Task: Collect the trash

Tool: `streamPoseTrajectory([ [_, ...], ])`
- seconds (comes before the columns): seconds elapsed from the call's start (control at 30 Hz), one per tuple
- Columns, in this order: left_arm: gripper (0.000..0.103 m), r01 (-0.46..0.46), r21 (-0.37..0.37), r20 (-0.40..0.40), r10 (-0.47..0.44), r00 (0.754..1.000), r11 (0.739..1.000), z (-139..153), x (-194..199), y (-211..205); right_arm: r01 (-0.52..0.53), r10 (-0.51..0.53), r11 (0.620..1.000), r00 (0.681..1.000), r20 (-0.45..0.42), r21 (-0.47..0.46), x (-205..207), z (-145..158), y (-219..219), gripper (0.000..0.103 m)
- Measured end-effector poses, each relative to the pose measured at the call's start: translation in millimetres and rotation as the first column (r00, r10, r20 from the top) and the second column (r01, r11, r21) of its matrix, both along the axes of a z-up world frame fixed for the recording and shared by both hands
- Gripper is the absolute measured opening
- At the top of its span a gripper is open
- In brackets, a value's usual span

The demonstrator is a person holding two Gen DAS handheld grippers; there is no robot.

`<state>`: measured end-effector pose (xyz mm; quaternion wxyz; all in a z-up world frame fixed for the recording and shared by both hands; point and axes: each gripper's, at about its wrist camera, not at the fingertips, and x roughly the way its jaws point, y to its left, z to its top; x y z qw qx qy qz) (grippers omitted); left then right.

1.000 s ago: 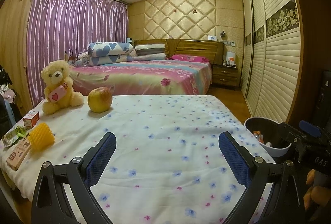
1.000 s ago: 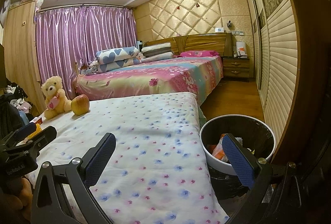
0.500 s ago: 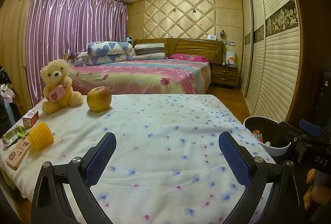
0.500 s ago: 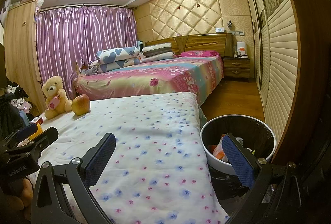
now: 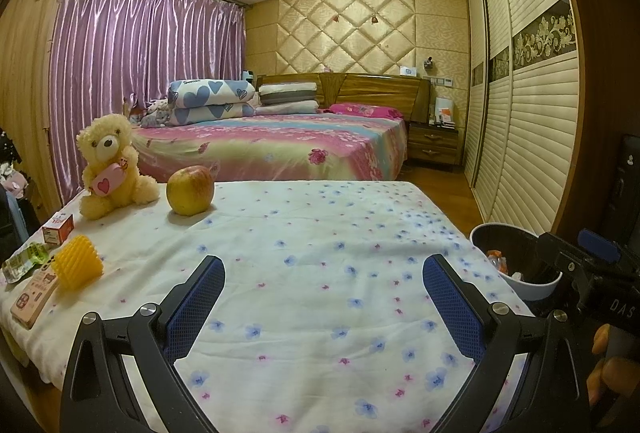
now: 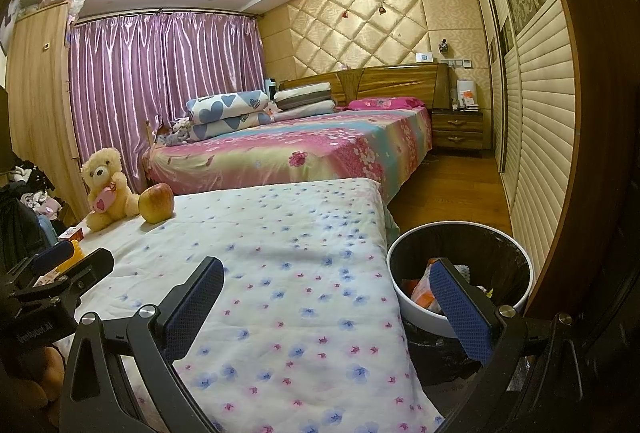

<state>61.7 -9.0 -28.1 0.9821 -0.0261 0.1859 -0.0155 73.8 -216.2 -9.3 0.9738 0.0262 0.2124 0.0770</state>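
A white bin with a black liner (image 6: 516, 265) stands on the floor right of the flowered table; wrappers (image 6: 420, 287) lie inside it. The same bin (image 5: 484, 233) shows at the right in the left wrist view. My left gripper (image 5: 324, 275) hangs open over the cloth, nothing between its fingers. My right gripper (image 6: 326, 279) is open too, its right finger over the bin's rim. At the table's left edge lie a clear green wrapper (image 5: 22, 265), a small red and white box (image 5: 58, 229) and a flat pink box (image 5: 34, 291).
A yellow teddy bear (image 5: 110, 165), an apple (image 5: 190, 190) and a yellow spiky block (image 5: 78, 267) sit on the flowered tablecloth (image 5: 320, 253). A bed (image 5: 280, 149) lies behind, a slatted wardrobe (image 5: 532, 137) runs along the right, purple curtains hang at the left.
The left view has shifted slightly; both grippers stay open and nothing on the table has moved.
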Motion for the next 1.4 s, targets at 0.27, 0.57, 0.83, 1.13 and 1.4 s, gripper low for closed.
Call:
streamPoseTrajectory([
  [0.27, 0.101, 0.001, -0.001, 0.001, -0.001, 1.0, 1.0, 0, 0, 0, 0.001, -0.001, 1.0, 1.0, 0.0, 0.0, 0, 0, 0, 0.103],
  [0.57, 0.101, 0.004, -0.002, -0.001, -0.004, 1.0, 1.0, -1, 1, 0, -0.001, 0.001, 1.0, 1.0, 0.001, 0.002, -1, 2, 3, 0.103],
  [0.83, 0.101, 0.003, -0.001, 0.0, -0.003, 1.0, 1.0, -1, 1, 0, -0.002, 0.002, 1.0, 1.0, 0.0, 0.002, -1, 2, 3, 0.103],
  [1.13, 0.101, 0.009, -0.005, -0.008, -0.009, 1.0, 1.0, -2, 4, 1, -0.004, 0.004, 1.0, 1.0, -0.004, 0.003, 0, 4, 5, 0.103],
  [1.4, 0.101, 0.012, -0.021, -0.025, -0.013, 1.0, 1.0, -4, 12, 6, -0.015, 0.015, 1.0, 0.999, -0.038, 0.008, 9, 3, 12, 0.103],
])
